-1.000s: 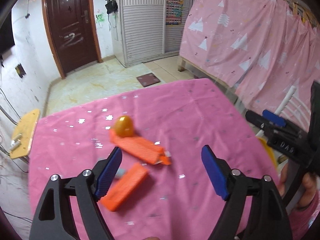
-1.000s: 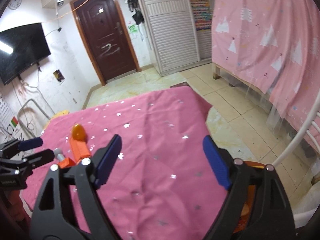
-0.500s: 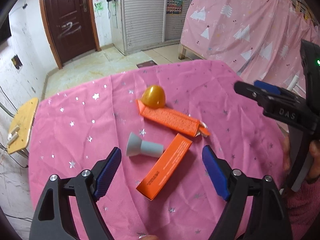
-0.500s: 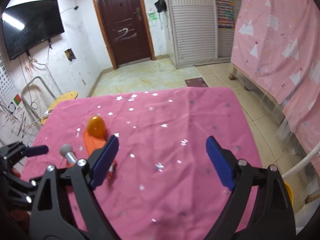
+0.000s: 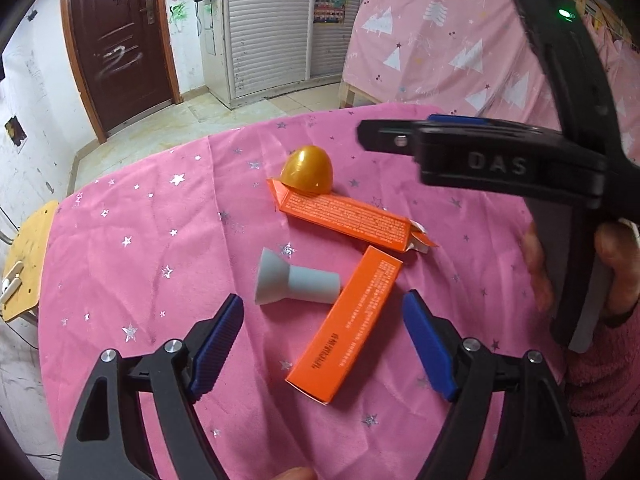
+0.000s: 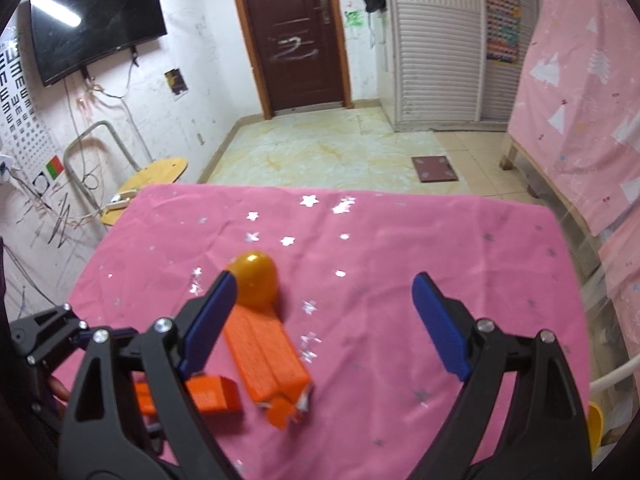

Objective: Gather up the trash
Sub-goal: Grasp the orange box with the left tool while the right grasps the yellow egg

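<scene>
On the pink cloth lie a golden dome [image 5: 306, 170], a long orange carton [image 5: 348, 216] touching it, a second orange box [image 5: 352, 320] and a grey funnel-shaped piece [image 5: 294, 282]. My left gripper [image 5: 322, 308] hovers above the box and the grey piece. Its jaws are closing, with the pads clear of both. My right gripper [image 6: 324, 284] is open and holds nothing. The golden dome [image 6: 256, 284] and the long carton [image 6: 266, 348] sit by its left finger, which partly hides the second box [image 6: 212, 394]. The right gripper [image 5: 400, 136] also shows side-on in the left wrist view.
The table's pink starred cloth [image 5: 140, 260] ends at a far edge above tiled floor. A yellow stool [image 6: 152, 176] stands at the far left. A yellow container [image 6: 594, 424] peeks past the right edge. A person's hand [image 5: 612, 252] holds the right gripper. A pink curtain [image 6: 580, 80] hangs on the right.
The left gripper came down closer to the boxes and its jaws narrowed a little. The right gripper swung left, so the dome and carton now sit by its left finger.
</scene>
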`<state>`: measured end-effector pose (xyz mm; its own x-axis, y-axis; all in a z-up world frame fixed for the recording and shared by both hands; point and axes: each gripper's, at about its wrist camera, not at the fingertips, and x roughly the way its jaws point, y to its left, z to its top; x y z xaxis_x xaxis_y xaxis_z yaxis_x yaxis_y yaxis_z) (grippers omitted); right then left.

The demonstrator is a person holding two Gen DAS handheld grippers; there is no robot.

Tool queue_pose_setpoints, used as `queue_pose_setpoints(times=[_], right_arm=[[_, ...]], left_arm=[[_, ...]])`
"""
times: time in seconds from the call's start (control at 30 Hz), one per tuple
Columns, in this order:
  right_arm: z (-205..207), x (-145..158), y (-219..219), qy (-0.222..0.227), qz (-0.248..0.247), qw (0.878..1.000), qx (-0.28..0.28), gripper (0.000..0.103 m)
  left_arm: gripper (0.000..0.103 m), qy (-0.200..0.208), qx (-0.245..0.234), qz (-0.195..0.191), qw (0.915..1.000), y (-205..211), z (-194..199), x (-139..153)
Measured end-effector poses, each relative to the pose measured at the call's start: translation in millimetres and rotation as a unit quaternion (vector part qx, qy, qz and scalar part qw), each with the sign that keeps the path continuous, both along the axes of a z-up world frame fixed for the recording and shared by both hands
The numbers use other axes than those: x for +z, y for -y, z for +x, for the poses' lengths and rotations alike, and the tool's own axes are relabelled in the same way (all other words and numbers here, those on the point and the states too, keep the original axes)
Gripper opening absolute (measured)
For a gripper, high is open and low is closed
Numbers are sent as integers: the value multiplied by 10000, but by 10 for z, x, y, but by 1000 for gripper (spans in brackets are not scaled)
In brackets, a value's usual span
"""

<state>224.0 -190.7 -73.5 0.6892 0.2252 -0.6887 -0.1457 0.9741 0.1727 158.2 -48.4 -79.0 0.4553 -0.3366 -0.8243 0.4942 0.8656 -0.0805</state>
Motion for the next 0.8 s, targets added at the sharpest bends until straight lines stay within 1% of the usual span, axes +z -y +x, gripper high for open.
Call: queue_pose_setpoints(times=[0.13,0.3,0.33,0.37,0.43,0.47,0.5,0.57,0.67,0.73,0.8], right_arm=[[131,-29,-103,-113,80,9998,111,86],[218,-82,-217,-219,58,9995,198,86],[232,-88,-243,-232,52,9995,207,86],[246,-96,-259,-247,40,9994,220,86],[273,-118,-310,-280,-15,9993,253,86],[283,-128,-332,-297,-30,9992,267,86],[286,-141,-349,-320,-44,9991,287,86],[303,-152,-379,-320,-81,9990,299,85],[321,-186,-453,-318,-182,9987,355,75],[321,-217,-463,-327,-235,9985,372,72],[326,-223,-483,-332,-254,9983,394,65]], left_arm=[[65,11,-63,48,10000,-10,16,-81],[62,17,-181,117,9998,36,10,-167],[58,18,-198,132,9997,44,13,-177],[51,3,-221,146,9996,53,14,-189],[44,70,-268,187,9994,61,-5,-197],[39,67,-300,159,9994,66,-14,-196],[31,48,-350,93,9993,70,-31,-195],[21,14,-395,-8,9992,63,-50,-190],[17,26,-344,-88,9994,14,-77,-181],[17,-1,-296,-164,9994,-45,-66,-170],[17,-11,-216,-221,9995,-110,-94,-161]])
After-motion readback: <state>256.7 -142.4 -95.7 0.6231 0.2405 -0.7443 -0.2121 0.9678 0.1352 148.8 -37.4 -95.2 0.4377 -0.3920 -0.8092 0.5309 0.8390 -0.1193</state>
